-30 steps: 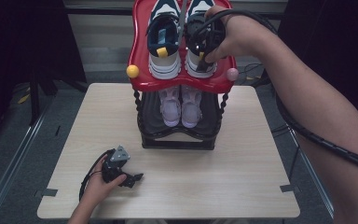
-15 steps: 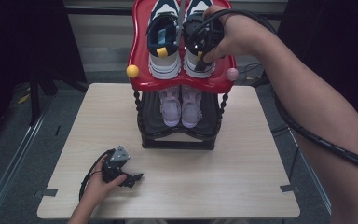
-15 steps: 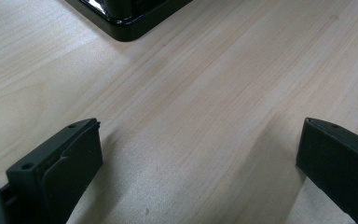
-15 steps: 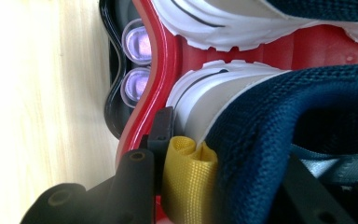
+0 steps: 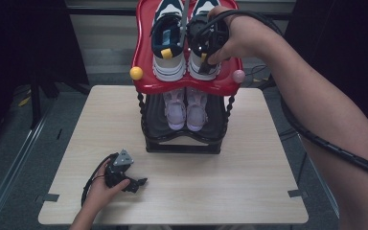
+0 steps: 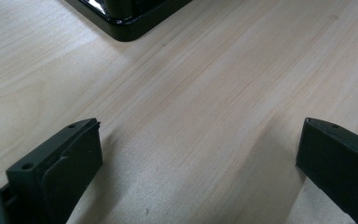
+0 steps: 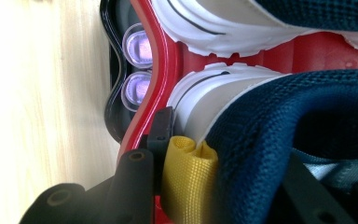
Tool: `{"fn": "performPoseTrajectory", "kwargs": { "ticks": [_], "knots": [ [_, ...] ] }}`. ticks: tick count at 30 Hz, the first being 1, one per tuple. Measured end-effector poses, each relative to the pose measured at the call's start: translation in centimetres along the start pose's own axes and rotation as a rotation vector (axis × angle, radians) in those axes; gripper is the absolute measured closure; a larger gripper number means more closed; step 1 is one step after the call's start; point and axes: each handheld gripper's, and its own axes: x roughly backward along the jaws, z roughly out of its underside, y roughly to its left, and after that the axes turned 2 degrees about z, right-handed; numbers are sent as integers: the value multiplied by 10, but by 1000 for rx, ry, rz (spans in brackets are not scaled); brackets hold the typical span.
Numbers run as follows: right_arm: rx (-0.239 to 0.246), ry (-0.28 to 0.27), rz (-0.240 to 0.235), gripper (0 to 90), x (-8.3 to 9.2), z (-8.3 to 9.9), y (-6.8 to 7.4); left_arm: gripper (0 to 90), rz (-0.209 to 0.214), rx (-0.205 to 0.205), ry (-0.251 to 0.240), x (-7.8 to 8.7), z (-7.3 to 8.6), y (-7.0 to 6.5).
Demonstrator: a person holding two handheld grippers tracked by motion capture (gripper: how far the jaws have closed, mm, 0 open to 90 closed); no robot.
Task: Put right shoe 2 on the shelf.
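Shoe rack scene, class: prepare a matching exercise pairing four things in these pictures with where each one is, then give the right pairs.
Things:
1. navy and white sneakers
2. lilac shoes
3. left gripper
4. yellow ball

Places:
A. lower black shelf
B. front left corner of the red shelf
C. top red shelf
D. low on the table, jaws open

Pairs: 1-C, 2-A, 3-D, 4-B
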Motion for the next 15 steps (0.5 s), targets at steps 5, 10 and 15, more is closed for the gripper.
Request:
{"fn": "performPoseTrajectory", "kwargs": {
  "ticks": [5,10,15],
  "knots": [
    [7,-3,4,669,0,0,0,0,0,0,-1,0,0,0],
    [8,-9,6,668,0,1,1,0,0,1,0,0,0,0],
    [4,-7,6,660,0,2,0,0,0,0,0,0,0,0]
  ]
}}
